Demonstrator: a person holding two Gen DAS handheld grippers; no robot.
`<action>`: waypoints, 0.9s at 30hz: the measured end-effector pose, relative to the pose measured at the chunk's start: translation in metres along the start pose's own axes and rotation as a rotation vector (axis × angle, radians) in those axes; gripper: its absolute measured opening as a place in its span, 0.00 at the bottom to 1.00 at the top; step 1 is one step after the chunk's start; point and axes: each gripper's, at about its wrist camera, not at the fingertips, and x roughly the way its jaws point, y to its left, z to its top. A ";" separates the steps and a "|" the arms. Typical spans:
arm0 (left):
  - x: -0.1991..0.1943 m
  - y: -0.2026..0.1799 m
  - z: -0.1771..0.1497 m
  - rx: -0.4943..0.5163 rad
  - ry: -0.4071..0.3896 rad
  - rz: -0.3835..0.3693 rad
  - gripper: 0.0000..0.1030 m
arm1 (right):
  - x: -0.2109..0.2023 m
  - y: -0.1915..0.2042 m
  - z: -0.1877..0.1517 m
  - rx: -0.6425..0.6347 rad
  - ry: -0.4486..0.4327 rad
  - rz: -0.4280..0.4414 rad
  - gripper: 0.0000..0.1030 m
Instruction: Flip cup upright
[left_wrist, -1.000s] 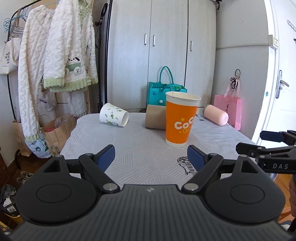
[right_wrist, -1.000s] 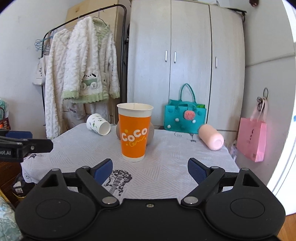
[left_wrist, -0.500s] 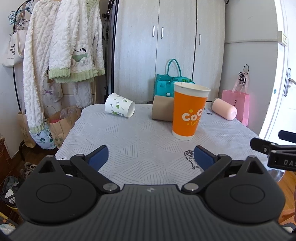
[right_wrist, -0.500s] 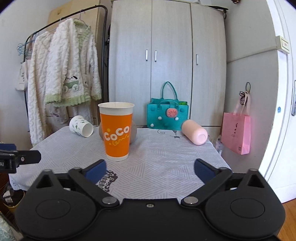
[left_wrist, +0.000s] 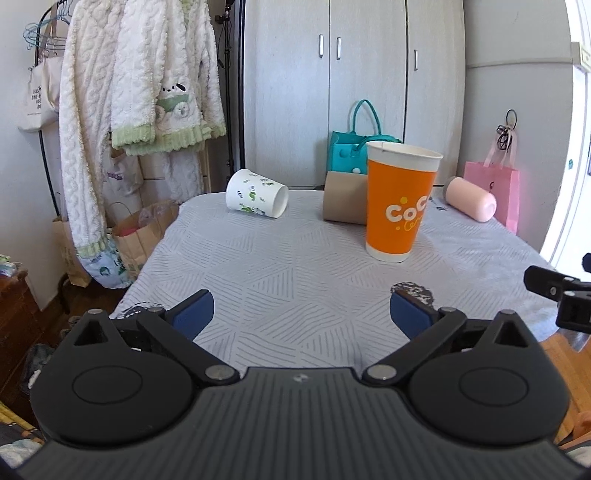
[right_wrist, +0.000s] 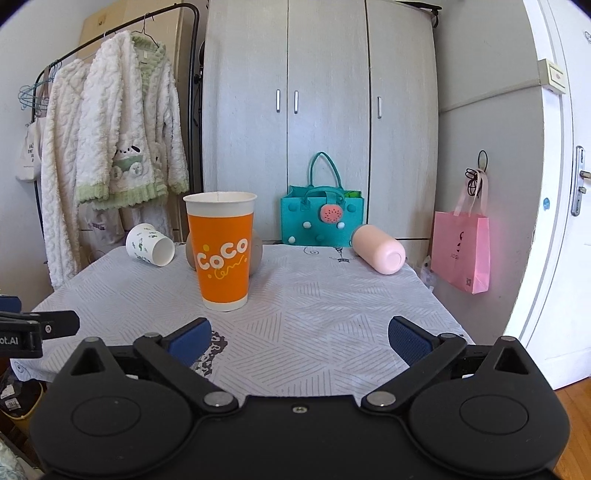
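An orange paper cup marked "CoCo" stands upright on the table, also in the right wrist view. A white cup with green prints lies on its side at the far left. A brown cup lies on its side behind the orange cup, mostly hidden in the right wrist view. A pink cup lies on its side at the far right. My left gripper and right gripper are open and empty over the near table edge.
The table has a grey patterned cloth. A wardrobe, a teal bag and a pink bag stand behind. A clothes rack with white robes and paper bags stand left of the table.
Both grippers have drawn back from the orange cup toward the near table edge, still open. The cups have not moved.
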 end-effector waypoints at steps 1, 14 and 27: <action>0.000 0.000 0.000 0.000 0.002 0.006 1.00 | 0.000 0.000 0.000 0.000 0.002 -0.002 1.00; 0.004 0.008 0.000 -0.022 0.026 0.057 1.00 | 0.003 0.000 0.002 0.005 0.009 -0.042 1.00; -0.001 0.008 0.000 -0.017 0.010 0.085 1.00 | 0.002 0.001 0.002 0.003 0.006 -0.040 1.00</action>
